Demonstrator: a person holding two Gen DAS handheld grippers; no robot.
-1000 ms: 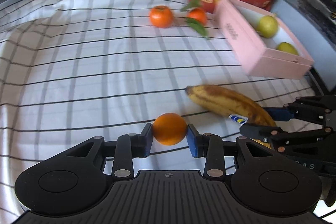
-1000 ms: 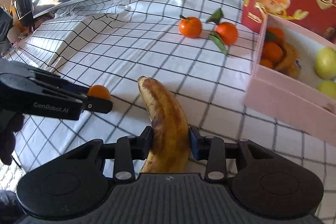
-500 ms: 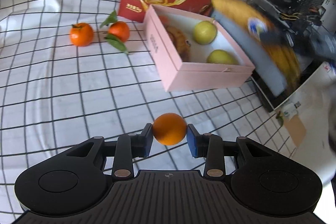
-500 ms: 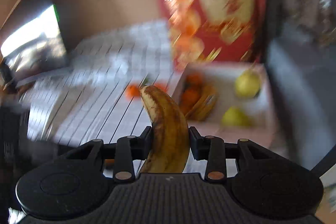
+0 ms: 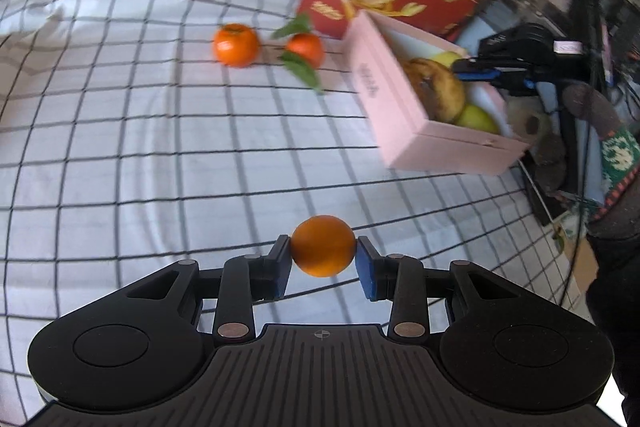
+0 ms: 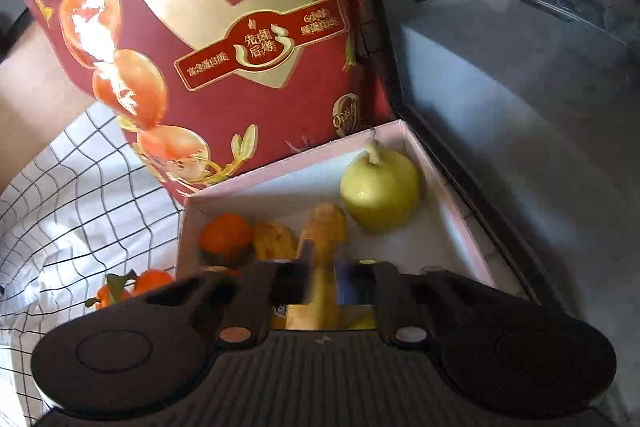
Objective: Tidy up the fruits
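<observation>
The checked cloth (image 5: 120, 131) fills the left view. The pink box (image 5: 394, 99) sits at its upper right, under the right tongs (image 5: 460, 69). Those tongs, just closing, pinch a banana (image 6: 325, 239) low centre in the right view, above the box. The left tongs (image 5: 323, 267) clamp an orange (image 5: 323, 251) at lower centre.
</observation>
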